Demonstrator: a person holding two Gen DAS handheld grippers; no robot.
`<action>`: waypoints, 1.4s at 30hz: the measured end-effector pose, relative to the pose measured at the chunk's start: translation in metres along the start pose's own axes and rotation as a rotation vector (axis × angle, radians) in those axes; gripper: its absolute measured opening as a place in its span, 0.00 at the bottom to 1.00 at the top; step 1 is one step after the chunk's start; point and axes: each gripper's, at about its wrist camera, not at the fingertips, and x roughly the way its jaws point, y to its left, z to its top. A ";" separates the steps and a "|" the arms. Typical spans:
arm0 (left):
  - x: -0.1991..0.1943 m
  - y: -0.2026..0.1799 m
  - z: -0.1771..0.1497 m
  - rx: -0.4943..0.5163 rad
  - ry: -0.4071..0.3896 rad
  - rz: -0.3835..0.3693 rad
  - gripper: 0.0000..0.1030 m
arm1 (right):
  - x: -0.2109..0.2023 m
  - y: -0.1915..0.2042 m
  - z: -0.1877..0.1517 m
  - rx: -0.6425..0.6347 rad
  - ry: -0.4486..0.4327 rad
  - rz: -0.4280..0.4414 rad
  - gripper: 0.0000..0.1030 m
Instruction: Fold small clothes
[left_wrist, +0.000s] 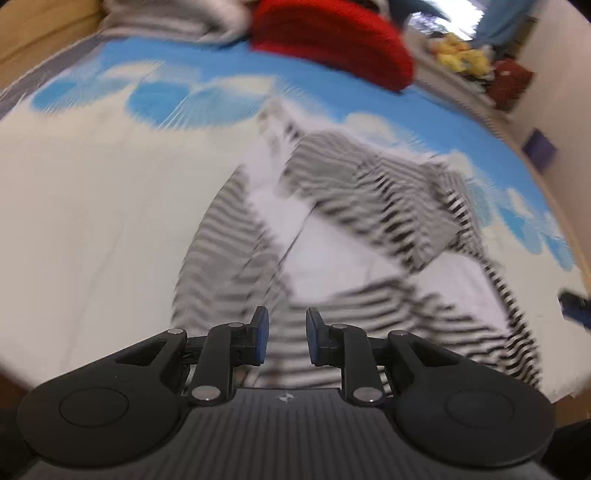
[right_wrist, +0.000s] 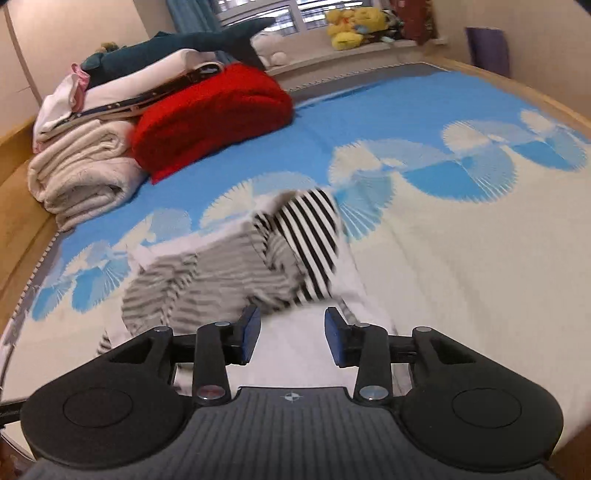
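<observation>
A small black-and-white striped garment with white panels (left_wrist: 354, 229) lies crumpled on the bed, blurred in the left wrist view. It also shows in the right wrist view (right_wrist: 236, 273), bunched, with one boldly striped part raised at its right side. My left gripper (left_wrist: 283, 334) is open and empty, just above the garment's near striped edge. My right gripper (right_wrist: 292, 334) is open and empty over a white part of the garment at its near edge.
The bed cover (right_wrist: 461, 258) is cream with a blue fan pattern. A red folded blanket (right_wrist: 214, 110) and a stack of cream and white bedding (right_wrist: 81, 166) sit at the far side. Yellow plush toys (right_wrist: 351, 22) line a window ledge. A wooden bed frame (right_wrist: 14, 177) borders the left.
</observation>
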 end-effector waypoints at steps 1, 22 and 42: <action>0.004 0.003 -0.004 -0.012 0.014 0.032 0.24 | 0.003 -0.001 -0.011 -0.002 0.019 -0.017 0.39; 0.068 0.043 -0.018 -0.008 0.126 0.156 0.80 | 0.052 -0.033 -0.076 0.067 0.161 -0.344 0.50; 0.056 0.059 -0.019 -0.122 0.144 0.059 0.71 | 0.051 -0.061 -0.077 0.269 0.188 -0.195 0.49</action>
